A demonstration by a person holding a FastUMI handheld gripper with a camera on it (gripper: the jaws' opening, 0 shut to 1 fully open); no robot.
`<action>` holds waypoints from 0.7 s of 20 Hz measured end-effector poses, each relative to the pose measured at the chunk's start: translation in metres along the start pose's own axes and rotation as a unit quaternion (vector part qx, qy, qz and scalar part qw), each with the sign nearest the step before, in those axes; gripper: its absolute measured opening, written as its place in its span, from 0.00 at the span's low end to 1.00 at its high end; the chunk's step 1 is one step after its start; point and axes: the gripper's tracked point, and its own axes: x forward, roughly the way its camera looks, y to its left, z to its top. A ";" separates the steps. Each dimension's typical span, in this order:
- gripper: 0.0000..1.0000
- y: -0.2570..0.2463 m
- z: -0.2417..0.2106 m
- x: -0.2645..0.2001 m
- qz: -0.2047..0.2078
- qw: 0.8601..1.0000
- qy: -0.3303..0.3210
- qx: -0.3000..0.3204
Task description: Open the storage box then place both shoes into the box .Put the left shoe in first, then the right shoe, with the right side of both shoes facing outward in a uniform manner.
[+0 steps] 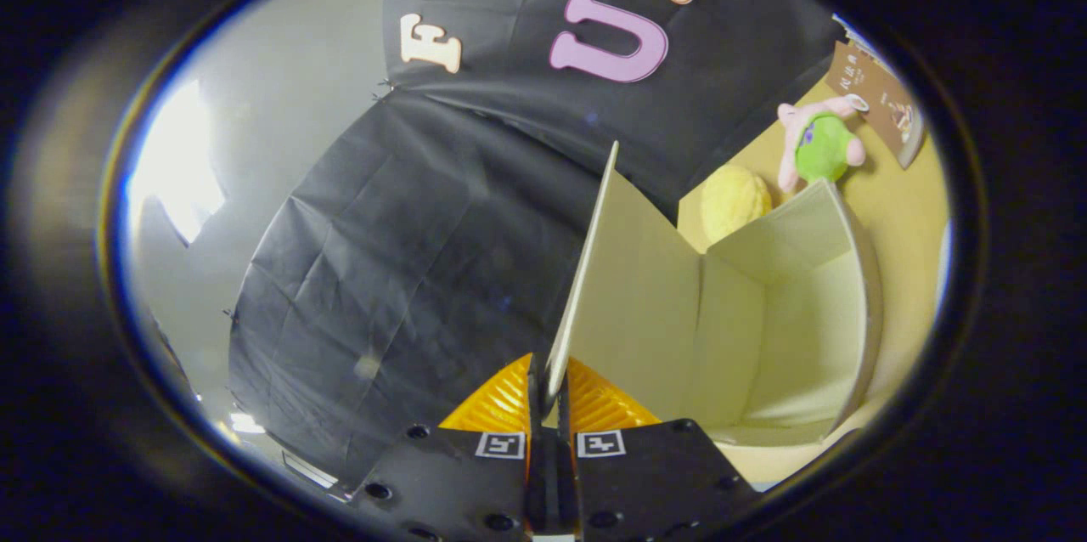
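Gripper (548, 393) fingers clamped on storage box lid (633, 287), box (798, 330) open

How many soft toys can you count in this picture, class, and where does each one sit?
2. A yellow plush toy sits behind the open storage box; a green and pink plush toy lies beyond it. Others may hide behind the lid that the gripper pinches.

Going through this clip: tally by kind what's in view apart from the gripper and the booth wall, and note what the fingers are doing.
Storage box, open and empty inside: 1
Box lid, swung up, its edge pinched between the fingers: 1
Plush toys: 2, one green and pink, one yellow
Brown printed card: 1
Total: 5
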 end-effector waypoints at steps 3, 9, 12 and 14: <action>0.08 0.013 -0.013 0.021 0.002 1.000 0.009 -0.022; 0.45 0.026 -0.033 0.057 -0.009 0.995 0.018 -0.095; 0.86 0.025 -0.036 0.062 -0.014 0.990 0.002 -0.139; 0.99 0.019 -0.032 0.058 -0.024 0.987 -0.011 -0.159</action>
